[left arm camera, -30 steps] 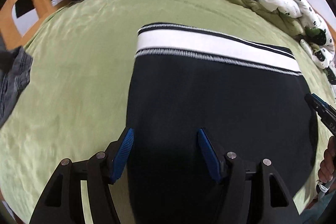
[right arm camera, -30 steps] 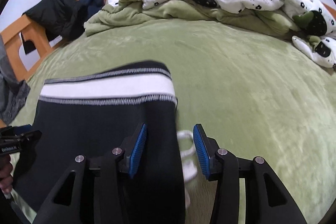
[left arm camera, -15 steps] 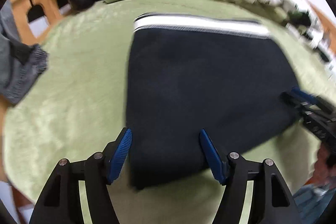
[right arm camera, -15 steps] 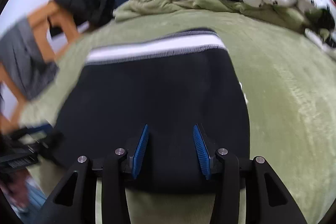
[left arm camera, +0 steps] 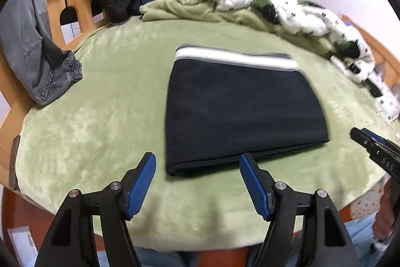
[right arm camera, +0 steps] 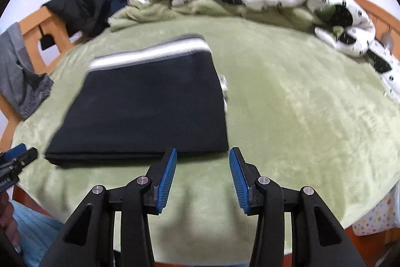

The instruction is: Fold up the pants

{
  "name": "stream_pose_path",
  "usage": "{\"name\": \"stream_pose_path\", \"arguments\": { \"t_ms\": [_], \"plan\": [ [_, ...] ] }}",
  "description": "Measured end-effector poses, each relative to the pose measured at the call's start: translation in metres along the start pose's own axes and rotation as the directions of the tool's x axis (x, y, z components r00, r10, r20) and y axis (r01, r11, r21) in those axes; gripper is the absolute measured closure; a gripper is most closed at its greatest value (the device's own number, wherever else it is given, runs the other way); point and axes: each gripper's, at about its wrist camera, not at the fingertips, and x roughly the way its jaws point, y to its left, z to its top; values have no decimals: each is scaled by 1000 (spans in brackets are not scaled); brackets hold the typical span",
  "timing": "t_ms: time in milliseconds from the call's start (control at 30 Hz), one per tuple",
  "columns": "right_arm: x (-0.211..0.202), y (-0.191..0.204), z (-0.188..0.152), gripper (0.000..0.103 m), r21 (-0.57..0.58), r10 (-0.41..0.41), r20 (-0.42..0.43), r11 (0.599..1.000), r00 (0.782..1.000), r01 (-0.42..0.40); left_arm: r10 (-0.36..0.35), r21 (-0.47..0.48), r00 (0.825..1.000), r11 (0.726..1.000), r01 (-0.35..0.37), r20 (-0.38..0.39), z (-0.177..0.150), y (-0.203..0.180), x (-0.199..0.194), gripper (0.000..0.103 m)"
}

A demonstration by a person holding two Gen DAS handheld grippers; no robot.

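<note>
Going left to right in the left wrist view, grey jeans (left arm camera: 32, 46) hang over the wooden bed frame (left arm camera: 60, 4) at nine to ten o'clock, the pants (left arm camera: 240, 106) lie folded into a dark, flat rectangle on the green blanket (left arm camera: 100, 101) at the centre, and a crumpled white quilt (left arm camera: 300, 16) sits at one to two o'clock. The fold looks finished, so the step in hand is judged to be the withdrawal; doing it well means drawing both tools straight off, clear of the near fold, so no layer is dragged open. The left gripper (left arm camera: 197, 182) hangs with its jaws released and holding nothing, the near edge of the pants lying just beyond them at twelve o'clock. The right gripper (right arm camera: 202, 177) likewise has its jaws spread and empty; from it the pants (right arm camera: 147, 114) sit at eleven o'clock, their near right corner just ahead of the left jaw, waistband stripe at the far end.
</note>
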Motion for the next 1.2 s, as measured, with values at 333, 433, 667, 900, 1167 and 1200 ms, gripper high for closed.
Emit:
{"name": "stream_pose_path", "arguments": {
  "t_ms": [333,433,667,900,1167,1200],
  "plan": [
    [-77,31,-8,26,-14,39,113,999,993,-38,-11,22,994,1000,9,105,-22,-7,-44,25],
    [-72,25,-22,25,-18,16,120,1000,993,-14,-49,6,995,999,49,90,-31,-6,-46,25],
    [-73,23,-29,19,-21,19,115,1000,993,-16,-19,13,996,1000,18,88,-42,-12,-52,25],
    [-67,19,-29,19,-5,7,102,1000,995,-7,-5,8,997,1000,5,73,-45,-12,-51,25],
    [-65,20,-28,19,-5,-1,101,1000,995,2,-4,-7,997,1000,4,74,-43,-13,-50,25],
    [-65,19,-28,19,-5,-1,101,1000,995,2,-3,-7,997,1000,3,75,-43,-13,-50,25]
  ]
}}
